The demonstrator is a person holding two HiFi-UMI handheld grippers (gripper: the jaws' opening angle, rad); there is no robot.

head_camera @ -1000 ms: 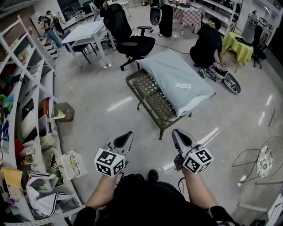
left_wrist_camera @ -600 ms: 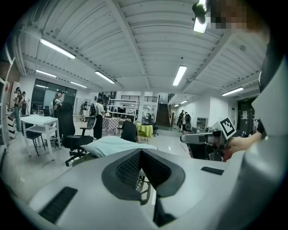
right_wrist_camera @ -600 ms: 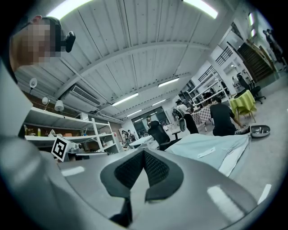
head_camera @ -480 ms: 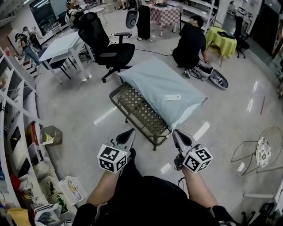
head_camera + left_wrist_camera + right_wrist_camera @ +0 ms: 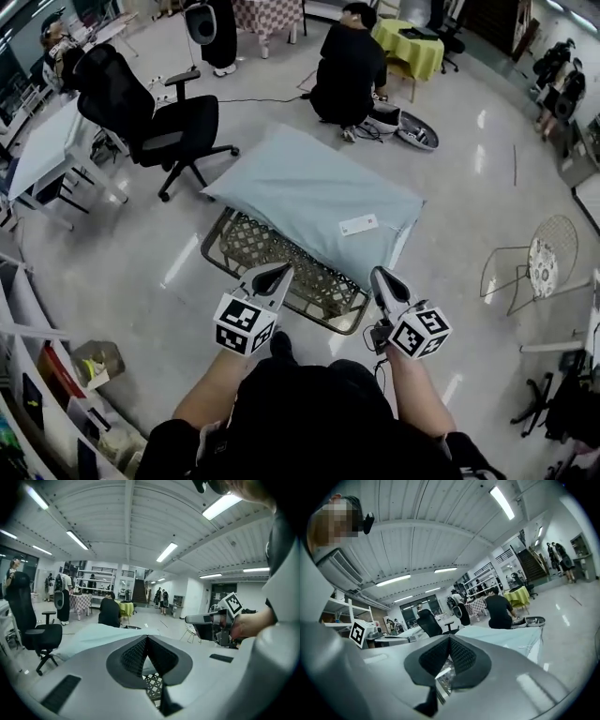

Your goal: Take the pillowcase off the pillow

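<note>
Pillow (image 5: 314,202) still fully inside its pale blue-grey pillowcase (image 5: 267,178), lying flat and skewed across the far side of the metal lattice desk (image 5: 272,262). Right end overhangs the desk edge. Small white tag (image 5: 358,225) on top near that end.

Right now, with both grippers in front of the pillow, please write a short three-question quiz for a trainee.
1. True or false: the pillow lies on the floor.
2. Choose: the left gripper and the right gripper are A open, B shut and empty, C shut on the pillowcase.
3. What small white thing lies on top of the pillow?
Key: 1 false, it lies on the mesh table; 2 B; 3 a label.
</note>
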